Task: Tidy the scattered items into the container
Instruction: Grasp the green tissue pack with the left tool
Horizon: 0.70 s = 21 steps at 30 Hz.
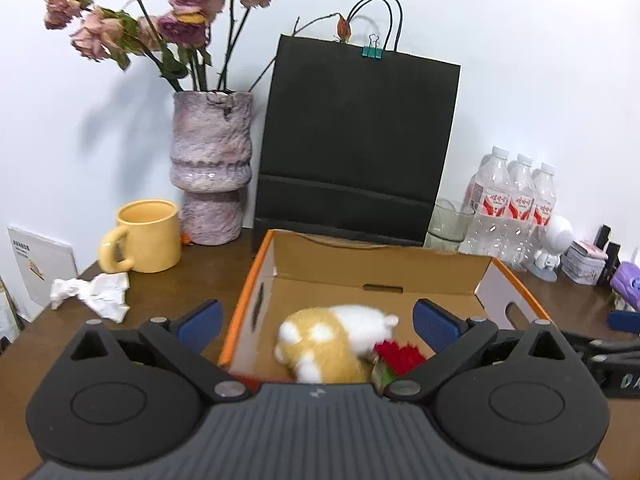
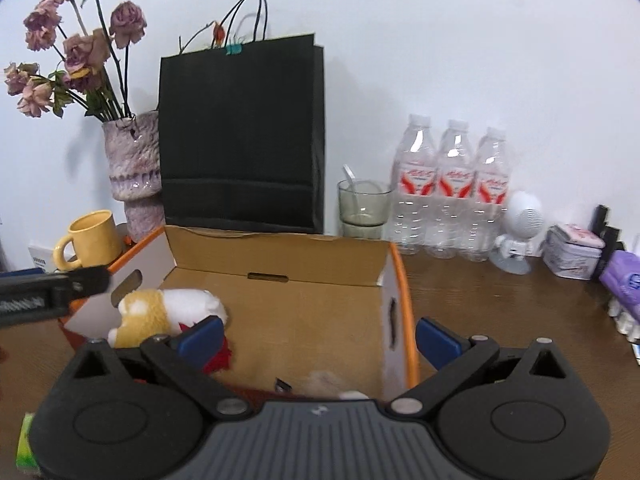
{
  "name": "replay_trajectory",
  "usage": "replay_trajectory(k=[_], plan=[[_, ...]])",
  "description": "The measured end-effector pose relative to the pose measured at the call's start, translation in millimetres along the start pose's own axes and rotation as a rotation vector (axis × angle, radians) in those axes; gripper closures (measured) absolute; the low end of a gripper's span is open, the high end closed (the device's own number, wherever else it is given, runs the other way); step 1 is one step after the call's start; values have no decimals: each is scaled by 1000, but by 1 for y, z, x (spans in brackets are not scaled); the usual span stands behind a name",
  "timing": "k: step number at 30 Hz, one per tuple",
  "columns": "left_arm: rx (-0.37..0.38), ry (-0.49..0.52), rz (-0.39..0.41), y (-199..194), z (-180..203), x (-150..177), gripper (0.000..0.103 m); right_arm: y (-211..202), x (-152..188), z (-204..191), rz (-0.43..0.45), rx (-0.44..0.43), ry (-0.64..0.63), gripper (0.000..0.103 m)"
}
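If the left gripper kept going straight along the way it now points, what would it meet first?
Most likely the plush toy lying in the cardboard box. The left gripper has its jaws open, pointing down into the box, with the toy directly between them. Depth is unclear; beyond the toy is the box's far wall.

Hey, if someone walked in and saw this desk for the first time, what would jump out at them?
Probably the open cardboard box in the middle of the wooden desk, with a yellow-and-white plush toy lying inside beside something red. Behind it a tall black paper bag leans on the wall, flanked by a vase of wilted roses and three water bottles.
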State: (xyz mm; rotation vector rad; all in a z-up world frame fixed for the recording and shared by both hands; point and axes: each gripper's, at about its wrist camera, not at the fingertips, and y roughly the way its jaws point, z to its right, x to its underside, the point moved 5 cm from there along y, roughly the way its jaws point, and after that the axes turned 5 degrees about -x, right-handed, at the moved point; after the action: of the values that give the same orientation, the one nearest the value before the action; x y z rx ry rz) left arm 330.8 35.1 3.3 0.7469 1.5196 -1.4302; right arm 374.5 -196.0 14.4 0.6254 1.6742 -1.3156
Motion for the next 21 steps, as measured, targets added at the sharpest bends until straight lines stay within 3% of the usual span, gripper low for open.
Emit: replay_trajectory(k=[9, 21], plan=[[-61, 15, -23, -43, -39, 28, 0, -48, 36, 16, -19, 41, -17, 0], [-82, 8, -147, -63, -67, 84, 0, -73, 96, 18, -111, 62, -21, 0]])
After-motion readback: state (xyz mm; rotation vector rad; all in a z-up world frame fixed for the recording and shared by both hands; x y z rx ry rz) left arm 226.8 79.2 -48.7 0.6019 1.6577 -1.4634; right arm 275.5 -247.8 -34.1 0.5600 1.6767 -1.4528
